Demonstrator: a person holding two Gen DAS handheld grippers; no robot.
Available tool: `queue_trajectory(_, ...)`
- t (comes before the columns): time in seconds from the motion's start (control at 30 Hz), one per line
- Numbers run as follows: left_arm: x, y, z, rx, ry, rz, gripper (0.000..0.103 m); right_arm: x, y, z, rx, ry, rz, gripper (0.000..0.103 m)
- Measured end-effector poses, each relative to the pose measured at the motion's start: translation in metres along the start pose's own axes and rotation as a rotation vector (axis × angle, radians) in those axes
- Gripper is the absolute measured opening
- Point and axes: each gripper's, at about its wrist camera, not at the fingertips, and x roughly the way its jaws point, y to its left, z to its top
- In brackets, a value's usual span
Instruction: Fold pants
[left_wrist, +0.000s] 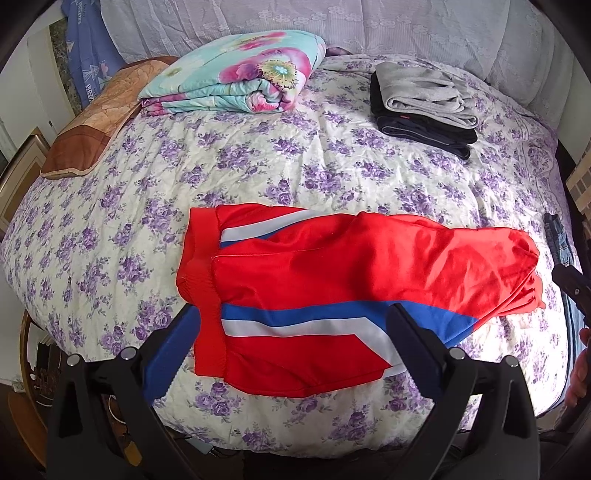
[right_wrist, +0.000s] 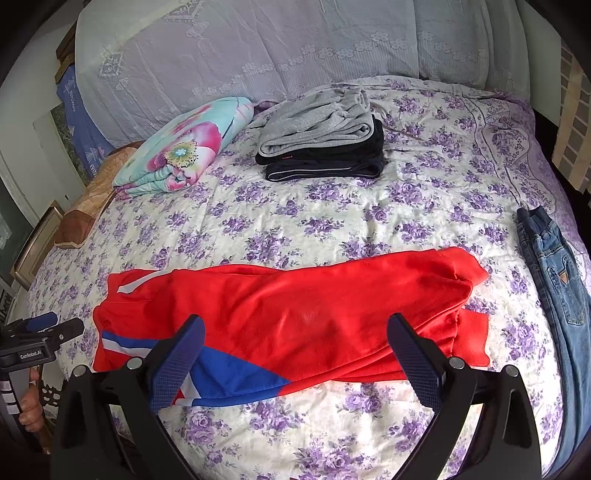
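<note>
One pair of red pants (left_wrist: 354, 280) lies across the near part of the bed (left_wrist: 258, 166), folded in half lengthwise, with the ribbed waistband at the left and blue and white stripes running along the near edge. The fabric looks smooth and shiny. Two tools are in play: the left tool (left_wrist: 295, 332) hangs over the waistband end, fingers spread wide, gripping nothing; the right tool (right_wrist: 295, 343) hangs over the middle of the pants, equally wide apart, empty too. Their finger pads are dark blue and ridged.

Further back sits one stack of folded clothes (right_wrist: 321, 136): a soft grey knit piece on top of what look like two dark ones. One folded floral blanket (right_wrist: 184, 147), quilted and puffy, lies to its left. One pair of blue jeans (right_wrist: 554, 280) stretches along the bed's right edge. One brown patchwork pillow (left_wrist: 99, 122) rests at the far left. The bedspread is cream with purple flower clusters, slightly crinkled.
</note>
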Motion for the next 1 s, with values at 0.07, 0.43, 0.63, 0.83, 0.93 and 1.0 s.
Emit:
queue_trajectory(0.07, 0.0010, -0.0025, 0.0005, 0.002, 0.001, 0.002, 0.098, 0.0016, -0.0008, 0.0004, 0.003, 0.004, -0.002, 0.099)
queue_trajectory(0.43, 0.0015, -0.0037, 0.0002, 0.000, 0.002, 0.004, 0.098, 0.0049, -0.0038, -0.0008, 0.008, 0.011, -0.006, 0.099)
queue_trajectory(0.63, 0.0022, -0.0045, 0.0001, 0.001, 0.003, 0.006, 0.098, 0.0052, -0.0037, -0.0008, 0.008, 0.010, -0.007, 0.099)
queue_trajectory(0.83, 0.0022, -0.0044, 0.0001, 0.001, 0.004, 0.005, 0.098, 0.0057, -0.0041, 0.0000, 0.008, 0.011, -0.008, 0.099)
queue_trajectory(0.93, 0.0034, -0.0047, 0.0001, 0.002, 0.004, 0.005, 0.098, 0.0060, -0.0046, 0.0001, 0.009, 0.012, -0.008, 0.099)
queue_trajectory(1.0, 0.0033, -0.0048, 0.0002, 0.002, 0.005, 0.005, 0.098, 0.0062, -0.0049, 0.0002, 0.011, 0.013, -0.010, 0.099)
